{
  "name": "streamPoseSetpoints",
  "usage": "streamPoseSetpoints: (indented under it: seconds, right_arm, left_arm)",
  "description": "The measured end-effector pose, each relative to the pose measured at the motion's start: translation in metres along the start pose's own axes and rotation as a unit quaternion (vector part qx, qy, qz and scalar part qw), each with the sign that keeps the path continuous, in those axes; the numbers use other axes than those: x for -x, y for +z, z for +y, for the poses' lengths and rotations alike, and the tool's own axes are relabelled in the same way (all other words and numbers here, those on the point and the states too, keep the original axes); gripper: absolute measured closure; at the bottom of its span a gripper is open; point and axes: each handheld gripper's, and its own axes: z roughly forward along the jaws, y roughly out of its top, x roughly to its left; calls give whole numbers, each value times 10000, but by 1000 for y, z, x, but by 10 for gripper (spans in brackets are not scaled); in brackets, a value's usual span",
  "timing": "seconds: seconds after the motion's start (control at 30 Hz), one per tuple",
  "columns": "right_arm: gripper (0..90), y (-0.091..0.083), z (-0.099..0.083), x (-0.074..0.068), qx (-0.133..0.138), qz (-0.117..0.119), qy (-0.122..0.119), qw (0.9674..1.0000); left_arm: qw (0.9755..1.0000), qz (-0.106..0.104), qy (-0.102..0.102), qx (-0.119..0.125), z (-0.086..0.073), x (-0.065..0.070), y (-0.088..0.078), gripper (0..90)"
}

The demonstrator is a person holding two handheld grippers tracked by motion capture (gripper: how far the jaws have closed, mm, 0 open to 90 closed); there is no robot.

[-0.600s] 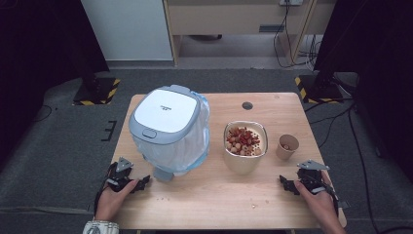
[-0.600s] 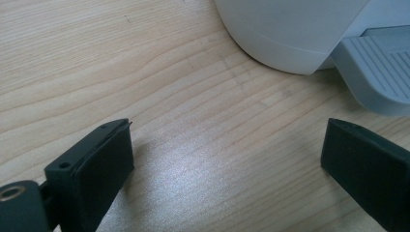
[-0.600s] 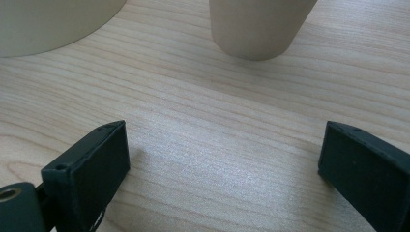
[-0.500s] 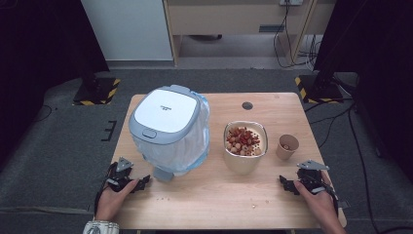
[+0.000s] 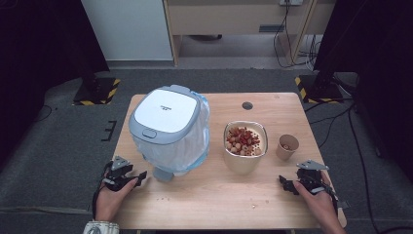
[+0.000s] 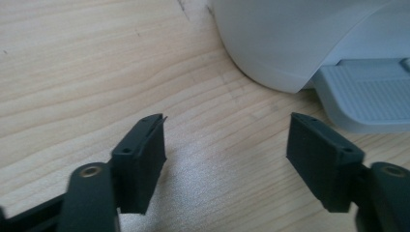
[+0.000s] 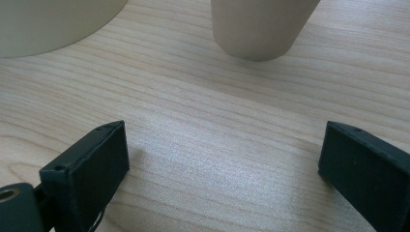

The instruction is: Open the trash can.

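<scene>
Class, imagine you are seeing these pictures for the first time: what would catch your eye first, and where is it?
The eye lands first on the large white-lidded bin lined with a clear bag, on the left half of the wooden table. Next comes the cream bowl of red and tan pieces at the centre, with a small paper cup to its right. At the near edge, the left tool and right tool rest open, gripping nothing.

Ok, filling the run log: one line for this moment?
left hand-held gripper: open, by bin | right hand-held gripper: open, near cup

Recording lab: black stands (image 5: 90,73), floor cables (image 5: 292,36)
</scene>
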Motion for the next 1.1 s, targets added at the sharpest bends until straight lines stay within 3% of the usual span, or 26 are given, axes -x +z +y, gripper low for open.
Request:
streamPoseSetpoints:
  seconds: [0.23,0.4,0.57,0.67,0.83,1.0,1.1]
  right_arm:
    - [39,0,0,0,-3,6,-22,10000]
    - [40,0,1,-1,-11,13,14,10000]
    - [40,1,1,-1,-7,30,-1,10000]
    - [40,1,1,-1,-8,37,-17,10000]
    - [40,1,1,-2,-9,65,-71,10000]
    - [40,1,1,-2,-6,75,-86,9999]
    - [40,1,1,-2,-10,79,-77,9999]
  left_arm:
    - [9996,-144,197,129,7,11,-10,435]
    - [9984,-348,372,247,13,24,-14,641]
    - [9959,-615,558,350,18,36,-15,769]
    - [9943,-834,579,326,20,42,-12,802]
    - [9918,-1013,715,321,25,53,-6,887]
    - [9915,-983,852,94,26,58,6,899]
    - [9918,-927,868,107,27,58,8,900]
